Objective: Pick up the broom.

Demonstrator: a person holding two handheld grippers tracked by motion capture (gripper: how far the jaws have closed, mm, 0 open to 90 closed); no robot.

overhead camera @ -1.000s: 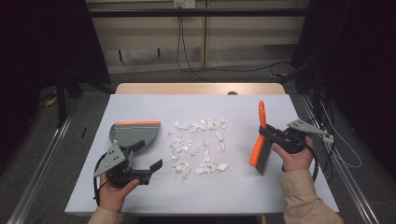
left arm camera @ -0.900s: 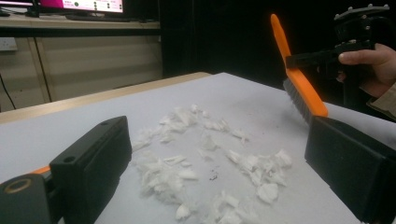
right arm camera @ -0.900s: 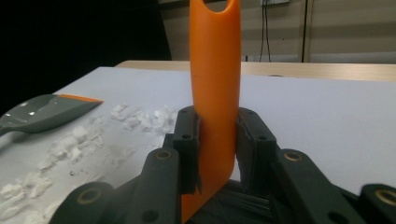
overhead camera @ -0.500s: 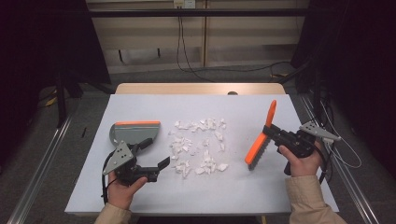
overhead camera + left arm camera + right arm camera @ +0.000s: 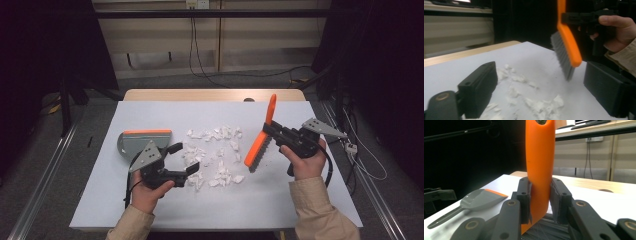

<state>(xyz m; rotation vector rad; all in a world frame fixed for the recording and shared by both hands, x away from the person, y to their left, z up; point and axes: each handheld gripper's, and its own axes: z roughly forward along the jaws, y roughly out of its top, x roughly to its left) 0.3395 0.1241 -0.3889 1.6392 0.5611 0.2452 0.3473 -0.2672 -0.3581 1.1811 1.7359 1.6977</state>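
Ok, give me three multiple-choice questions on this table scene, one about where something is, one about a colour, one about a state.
1. Where does the dustpan lie?
A. on the table's left part, beside the left hand-held gripper
B. at the table's far right edge
C. on top of the brush

2. What colour is the brush handle?
A. blue
B. orange
C. white

3. How is the right hand-held gripper?
A. open and empty
B. shut on the dustpan
C. shut on the brush

Answers: 1 A, the high view shows it left of the white scraps. 2 B, the handle is plainly orange in the right gripper view. 3 C, both jaws press the handle there.
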